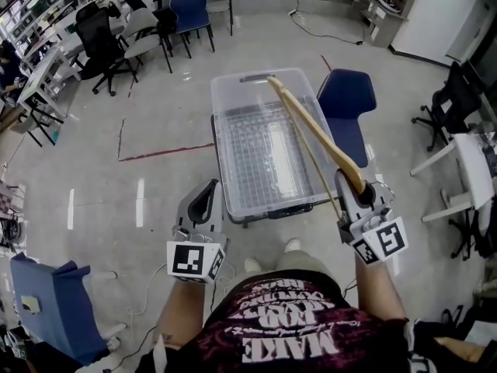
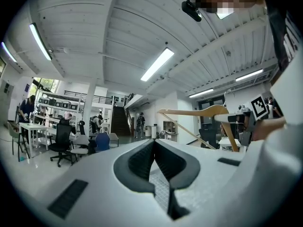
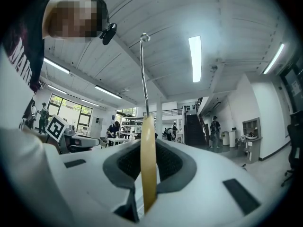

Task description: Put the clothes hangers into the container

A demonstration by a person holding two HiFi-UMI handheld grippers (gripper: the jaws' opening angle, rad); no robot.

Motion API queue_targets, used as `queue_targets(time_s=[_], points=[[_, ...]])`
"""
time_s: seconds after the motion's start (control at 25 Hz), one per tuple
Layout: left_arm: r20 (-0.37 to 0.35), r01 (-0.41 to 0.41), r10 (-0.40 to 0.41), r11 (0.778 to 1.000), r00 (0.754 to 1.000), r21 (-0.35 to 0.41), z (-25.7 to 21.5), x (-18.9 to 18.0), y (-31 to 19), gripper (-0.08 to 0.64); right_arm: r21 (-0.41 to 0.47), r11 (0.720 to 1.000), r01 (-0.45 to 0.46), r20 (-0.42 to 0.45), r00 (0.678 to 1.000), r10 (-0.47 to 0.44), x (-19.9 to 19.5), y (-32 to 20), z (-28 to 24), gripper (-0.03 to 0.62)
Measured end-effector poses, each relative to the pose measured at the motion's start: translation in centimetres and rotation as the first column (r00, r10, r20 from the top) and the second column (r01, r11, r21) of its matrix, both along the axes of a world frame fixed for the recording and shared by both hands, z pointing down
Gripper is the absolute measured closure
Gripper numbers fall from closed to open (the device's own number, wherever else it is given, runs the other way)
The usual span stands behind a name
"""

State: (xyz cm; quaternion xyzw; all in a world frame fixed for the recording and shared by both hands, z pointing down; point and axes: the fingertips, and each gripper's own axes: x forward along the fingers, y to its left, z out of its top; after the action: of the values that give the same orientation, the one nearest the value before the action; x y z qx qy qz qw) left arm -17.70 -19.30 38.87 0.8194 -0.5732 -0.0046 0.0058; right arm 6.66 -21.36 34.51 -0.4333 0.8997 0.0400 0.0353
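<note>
My right gripper [image 1: 352, 185] points level, fingers [image 3: 171, 162] clamped on tan wooden clothes hanger [image 1: 311, 124]; left gripper [image 1: 207, 199] level, fingers together, empty.

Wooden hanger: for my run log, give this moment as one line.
right gripper: shut on wooden hanger | left gripper: shut, empty | clear container: hanger not inside

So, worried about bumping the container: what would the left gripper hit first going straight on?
Likely nothing near: the left gripper points just left of the container, and its own view shows open floor up to distant chairs. Depth is unclear; it might graze the container's wall.
</note>
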Motion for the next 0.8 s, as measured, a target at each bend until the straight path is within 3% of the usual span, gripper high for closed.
queue_targets(time_s=[0.8], points=[[0.025,0.122,-0.121,0.992,0.992,-0.030,0.0,-2.0,-7.4,0.554,-0.059,0.987,0.149,0.047,0.988,-0.146,-2.9,-10.0,2.1,0.535]])
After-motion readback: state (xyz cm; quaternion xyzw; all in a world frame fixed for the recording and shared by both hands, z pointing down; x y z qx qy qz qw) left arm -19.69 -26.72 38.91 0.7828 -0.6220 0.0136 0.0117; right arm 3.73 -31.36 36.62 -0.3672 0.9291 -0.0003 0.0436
